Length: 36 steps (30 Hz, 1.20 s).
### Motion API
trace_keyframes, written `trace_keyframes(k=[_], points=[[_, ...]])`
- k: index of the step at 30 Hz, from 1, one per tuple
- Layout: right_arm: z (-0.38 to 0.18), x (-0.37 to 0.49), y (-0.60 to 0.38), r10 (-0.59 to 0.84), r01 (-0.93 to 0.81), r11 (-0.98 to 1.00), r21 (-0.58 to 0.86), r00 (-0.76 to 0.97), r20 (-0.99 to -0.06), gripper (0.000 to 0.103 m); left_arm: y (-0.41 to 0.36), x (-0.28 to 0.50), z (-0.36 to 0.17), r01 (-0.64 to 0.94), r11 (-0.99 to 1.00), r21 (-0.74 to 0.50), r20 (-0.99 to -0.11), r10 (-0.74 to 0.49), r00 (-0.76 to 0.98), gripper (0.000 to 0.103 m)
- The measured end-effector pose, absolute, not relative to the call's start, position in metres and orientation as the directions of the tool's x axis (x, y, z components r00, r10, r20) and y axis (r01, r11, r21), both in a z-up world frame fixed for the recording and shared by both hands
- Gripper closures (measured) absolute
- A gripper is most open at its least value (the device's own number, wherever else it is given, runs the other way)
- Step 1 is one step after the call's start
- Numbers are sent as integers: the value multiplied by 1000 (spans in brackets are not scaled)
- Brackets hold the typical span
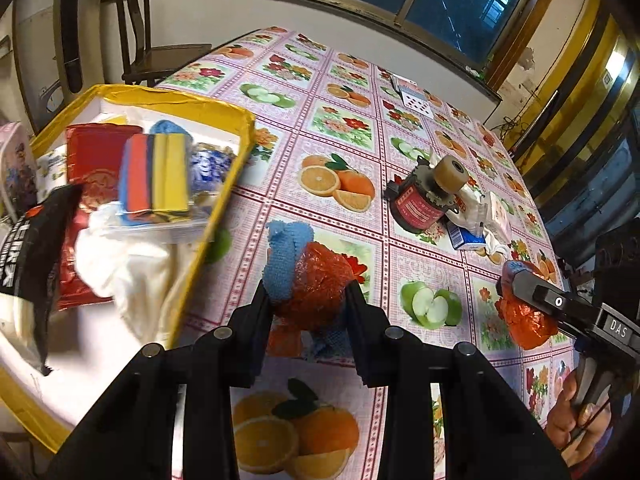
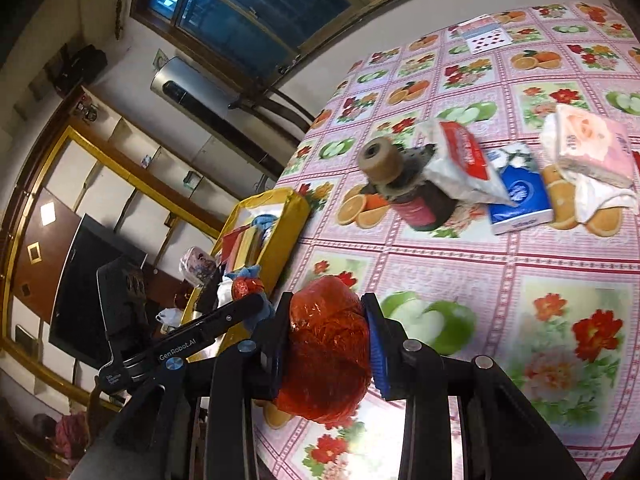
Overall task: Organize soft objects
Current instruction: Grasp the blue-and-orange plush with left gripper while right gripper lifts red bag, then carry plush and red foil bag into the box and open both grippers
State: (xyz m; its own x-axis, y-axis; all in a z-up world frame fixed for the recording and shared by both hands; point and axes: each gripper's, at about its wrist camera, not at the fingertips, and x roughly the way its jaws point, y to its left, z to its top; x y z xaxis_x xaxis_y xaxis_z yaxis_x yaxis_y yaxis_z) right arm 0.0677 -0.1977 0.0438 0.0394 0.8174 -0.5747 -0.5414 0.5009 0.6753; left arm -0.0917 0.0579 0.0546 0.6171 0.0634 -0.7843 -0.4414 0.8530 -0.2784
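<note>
My left gripper (image 1: 308,296) is shut on a bundle of blue terry cloth (image 1: 285,256) and crinkly red plastic (image 1: 322,280), held above the fruit-print tablecloth (image 1: 344,140). In the right wrist view, my right gripper (image 2: 326,308) is shut on a second red plastic bundle (image 2: 328,356). The right gripper (image 1: 520,292) also shows at the right edge of the left wrist view, the same red bundle (image 1: 524,320) hanging from it. A yellow-rimmed box (image 1: 224,200) to the left holds soft things: a stack of coloured cloths (image 1: 160,176), a red bag, white fabric, a black bag.
A small motor with a red label and tan wheel (image 1: 424,196) lies mid-table beside tissue packs (image 1: 466,238). The right wrist view shows blue (image 2: 520,196), pink (image 2: 592,152) and red-white (image 2: 460,160) packs. Playing cards (image 1: 412,96) lie far back. A wooden chair (image 1: 148,52) stands behind the box.
</note>
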Motion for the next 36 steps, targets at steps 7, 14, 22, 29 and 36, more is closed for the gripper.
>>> trace_keyframes(k=[7, 14, 22, 29, 36], points=[[54, 29, -117, 838, -599, 385, 703, -94, -538, 69, 111, -151, 71, -522, 798, -301, -754, 136, 643, 70], [54, -14, -25, 815, -635, 291, 715, -227, -533, 69, 173, -209, 74, -652, 698, -297, -737, 267, 621, 70], [30, -58, 50, 742, -676, 274, 684, -304, -597, 69, 211, -226, 45, -746, 621, -240, -773, 343, 534, 70], [15, -75, 67, 694, -748, 291, 596, -264, -670, 66, 218, -229, 26, -803, 577, -151, -780, 429, 455, 68], [20, -86, 72, 680, -785, 272, 556, -252, -689, 54, 213, -232, 22, -824, 554, -118, -752, 492, 439, 44]])
